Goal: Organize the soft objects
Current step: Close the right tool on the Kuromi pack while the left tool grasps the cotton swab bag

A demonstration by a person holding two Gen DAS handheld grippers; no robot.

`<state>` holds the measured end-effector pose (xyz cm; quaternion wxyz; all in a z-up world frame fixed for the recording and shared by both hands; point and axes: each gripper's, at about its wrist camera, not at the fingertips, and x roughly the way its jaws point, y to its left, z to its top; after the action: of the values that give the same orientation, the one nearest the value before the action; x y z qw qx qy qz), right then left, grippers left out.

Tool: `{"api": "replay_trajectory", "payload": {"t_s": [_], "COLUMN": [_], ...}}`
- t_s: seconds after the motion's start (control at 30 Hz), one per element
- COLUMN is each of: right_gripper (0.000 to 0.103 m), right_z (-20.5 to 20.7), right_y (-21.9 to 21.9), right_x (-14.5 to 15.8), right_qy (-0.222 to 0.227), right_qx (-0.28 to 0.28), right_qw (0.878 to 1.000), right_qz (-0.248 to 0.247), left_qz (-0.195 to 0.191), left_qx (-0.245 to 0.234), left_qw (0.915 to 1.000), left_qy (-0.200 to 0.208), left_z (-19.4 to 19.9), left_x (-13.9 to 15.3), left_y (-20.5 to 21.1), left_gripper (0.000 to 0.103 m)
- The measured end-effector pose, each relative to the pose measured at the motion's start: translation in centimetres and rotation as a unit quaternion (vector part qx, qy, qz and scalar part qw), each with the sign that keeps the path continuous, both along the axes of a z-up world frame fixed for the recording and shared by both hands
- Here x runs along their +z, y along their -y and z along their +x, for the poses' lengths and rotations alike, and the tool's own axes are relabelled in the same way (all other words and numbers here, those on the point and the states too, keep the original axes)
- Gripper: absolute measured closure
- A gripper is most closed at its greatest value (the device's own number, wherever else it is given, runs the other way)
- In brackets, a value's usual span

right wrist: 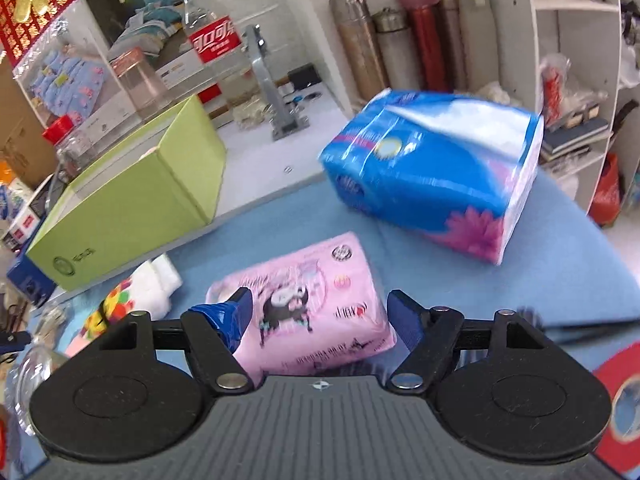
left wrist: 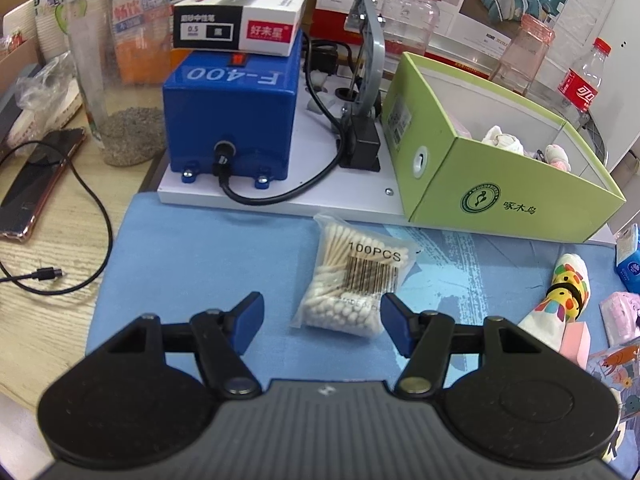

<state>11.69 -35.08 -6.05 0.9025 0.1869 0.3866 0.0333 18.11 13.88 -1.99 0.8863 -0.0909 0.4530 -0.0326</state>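
A: Right fingers [right wrist: 404,314] standing fairly wide, with the pink tissue pack [right wrist: 316,280] lying between them on the blue cloth [right wrist: 280,232]. One pad over the pack's edge, the other just beside it, no squeeze visible. Worth closing yet?

B: Not quite. Slide further forward first, to bring both pads onto the pack's middle rather than its near end. Then close gently and evenly. Soft wrapping, likely to crumple and slip out if pinched at a corner.

A: And then where?

B: Probably into the green box [right wrist: 132,196], ahead and left of the fingers, open on top. Lift straight up before swinging over, clear of the sock [right wrist: 156,280] just left of the fingers. Keep off the blue tissue pack [right wrist: 432,176] ahead to the right.

A: Left fingers [left wrist: 250,316]?

B: About half open, holding nothing. Bag of cotton swabs [left wrist: 352,284] flat on the cloth just ahead, in line with the gap between the tips. Best parked there meanwhile, to avoid crowding over the box.
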Motion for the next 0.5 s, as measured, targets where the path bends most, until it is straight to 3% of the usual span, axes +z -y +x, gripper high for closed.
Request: {"api": "replay_trajectory", "payload": {"t_s": [0.13,0.27,0.43,0.5], "right_gripper": [0.042,0.044,0.043,0.043], "right_z": [-2.3,-3.9,-4.4,-3.0], "right_y": [-2.1,-4.9,-5.9,-5.9], "right_x": [0.0,-0.1,2.7,3.1], "right_qy": [-0.002,-0.021,0.048,0.063], "right_qx": [0.038,0.133,0.141,0.158], "right_qw": [0.999,0.991,0.977,0.969], "right_qz": [-0.007,-0.014,-0.152,-0.179], "left_qz": [-0.003,-0.002,0.006,0.003], "left_qx": [-0.002,-0.006,-0.001,0.004], "left_qw": [1.0000,0.9999,0.9999,0.9998], "left_qy": [-0.005,-0.011,-0.013,-0.018], "left_z": [-0.2,-0.4,-0.5,-0.3], "left_x": [-0.5,-1.0,-1.2,-1.3], "left_y": [-0.2,-0.2,-0.5,-0.6], "left_gripper": [0.040,0.040,0.040,0.040]}}
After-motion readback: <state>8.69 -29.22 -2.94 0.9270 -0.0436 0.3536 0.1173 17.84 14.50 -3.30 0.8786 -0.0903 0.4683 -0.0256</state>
